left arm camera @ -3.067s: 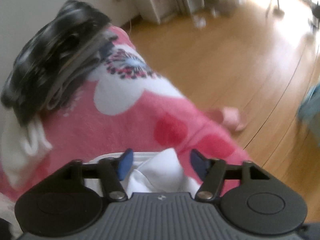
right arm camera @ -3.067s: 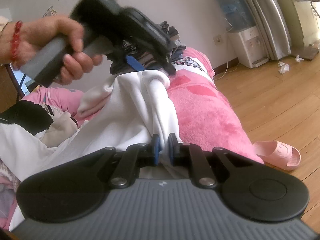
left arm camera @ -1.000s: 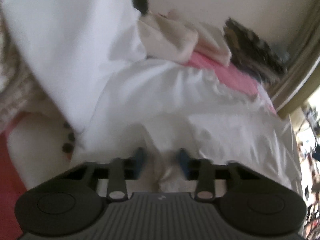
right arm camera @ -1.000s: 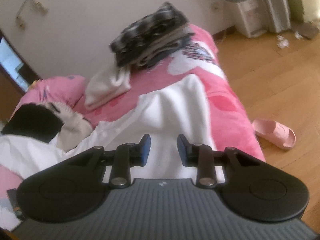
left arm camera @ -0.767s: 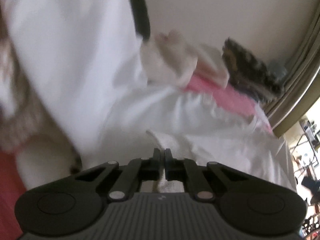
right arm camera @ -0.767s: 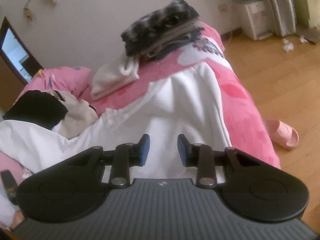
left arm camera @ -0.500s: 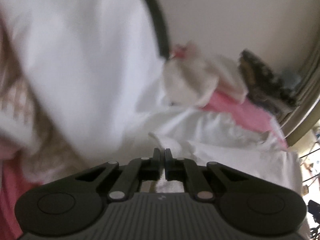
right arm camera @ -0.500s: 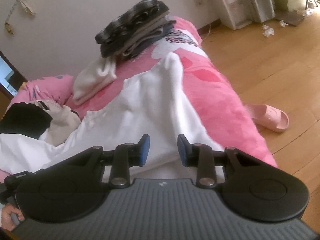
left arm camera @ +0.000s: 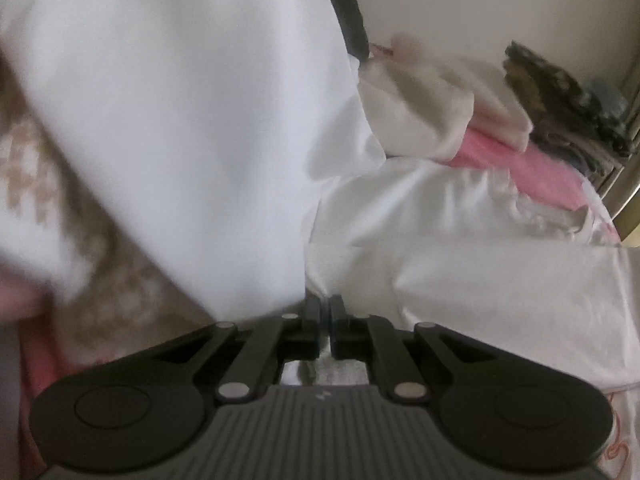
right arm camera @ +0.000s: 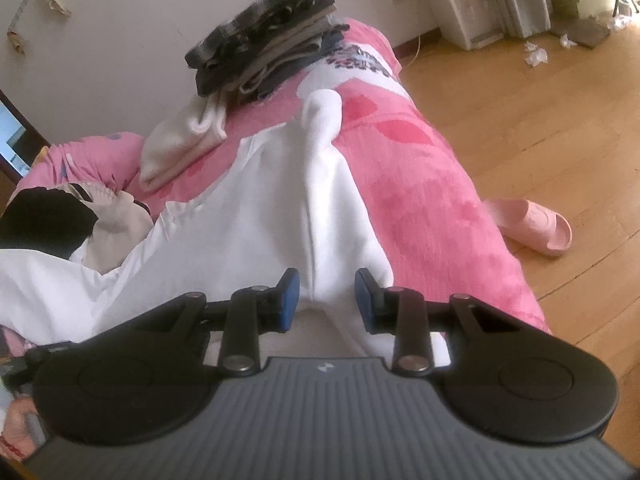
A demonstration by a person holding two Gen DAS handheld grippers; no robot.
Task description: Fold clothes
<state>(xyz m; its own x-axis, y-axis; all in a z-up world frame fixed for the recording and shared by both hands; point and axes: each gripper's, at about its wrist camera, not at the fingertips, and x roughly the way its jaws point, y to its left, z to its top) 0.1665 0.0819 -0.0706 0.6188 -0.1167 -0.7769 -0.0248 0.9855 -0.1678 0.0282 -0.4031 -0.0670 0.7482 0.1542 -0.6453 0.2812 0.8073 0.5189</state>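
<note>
A white garment (right arm camera: pixel 260 208) lies spread lengthwise on the pink blanket (right arm camera: pixel 420 200), its narrow cuffed end (right arm camera: pixel 322 108) pointing toward the far end of the bed. My right gripper (right arm camera: pixel 327 300) hovers open just over the near end, a raised fold of the cloth running between its blue pads without touching them. In the left wrist view my left gripper (left arm camera: pixel 324 316) pinches the white garment (left arm camera: pixel 180 120). Its jaws are opening by a sliver, with cloth still between them. A large blurred flap rises from the jaws at the left.
A stack of folded dark clothes (right arm camera: pixel 264 36) and a folded cream piece (right arm camera: pixel 180 148) sit at the far end by the wall. Unfolded black and beige clothes (right arm camera: pixel 60 216) lie at the left. A pink slipper (right arm camera: pixel 532 224) rests on the wooden floor (right arm camera: pixel 540 100) at the right.
My left gripper closed on the white cloth and drew it sideways, lifting a flap. My right gripper sank toward the garment and stayed open.
</note>
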